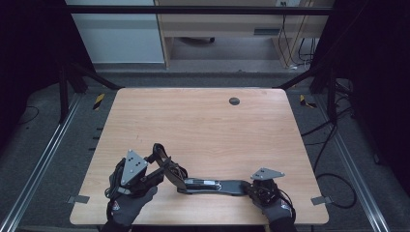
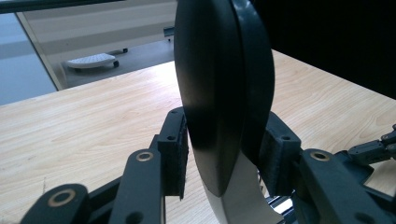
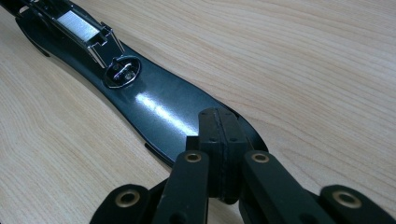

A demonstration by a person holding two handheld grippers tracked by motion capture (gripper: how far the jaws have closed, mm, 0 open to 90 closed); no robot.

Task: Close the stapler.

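A black stapler lies opened out near the wooden table's front edge. Its base point(image 1: 215, 185) rests flat, and its upper arm point(image 1: 170, 172) is swung up at the left. My left gripper point(image 1: 162, 166) is shut on that raised arm point(image 2: 219, 93), with a pad against each side. My right gripper point(image 1: 249, 187) is shut with pad against pad and rests its tips on the base's right end. In the right gripper view, the shut tips point(image 3: 219, 135) sit on the glossy base point(image 3: 159, 109), with the metal anvil point(image 3: 122, 71) and the staple channel point(image 3: 79, 25) beyond.
The wooden table point(image 1: 203, 125) has a dark round grommet point(image 1: 234, 101) near its far edge. Black frame struts stand at both far corners. Cables point(image 1: 329, 145) trail on the floor at the right, and a desk stands behind the table.
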